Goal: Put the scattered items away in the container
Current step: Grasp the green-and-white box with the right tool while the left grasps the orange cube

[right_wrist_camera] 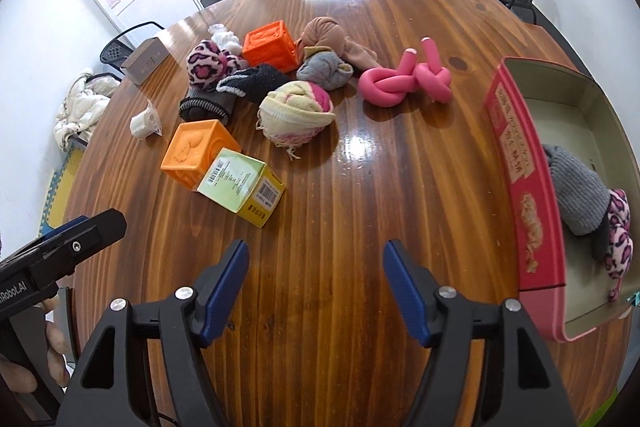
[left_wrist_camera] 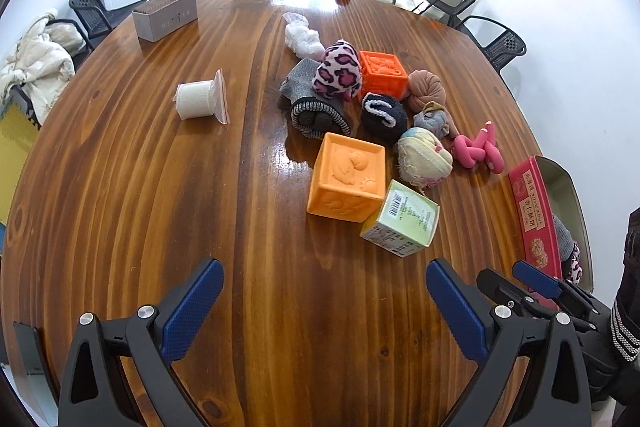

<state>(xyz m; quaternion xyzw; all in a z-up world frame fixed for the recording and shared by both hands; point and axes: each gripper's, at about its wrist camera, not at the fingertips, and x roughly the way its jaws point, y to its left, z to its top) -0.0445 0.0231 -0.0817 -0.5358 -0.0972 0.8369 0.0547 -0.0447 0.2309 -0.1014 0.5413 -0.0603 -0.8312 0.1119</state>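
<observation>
Left gripper (left_wrist_camera: pixel 324 301): jaws open, empty, over bare wooden table (left_wrist_camera: pixel 160 187).
Right gripper (right_wrist_camera: pixel 316 283): jaws open, empty.
Red rectangular tin container (right_wrist_camera: pixel 520 163): right; holds grey knitted sock (right_wrist_camera: pixel 576 195).
Green-yellow cardboard carton (right_wrist_camera: pixel 240 183): touching light orange embossed toy cube (right_wrist_camera: pixel 196 151).

The left gripper (right_wrist_camera: pixel 60 247) has "nRobot.AI" in white letters on its side; other labels are too small to read.
</observation>
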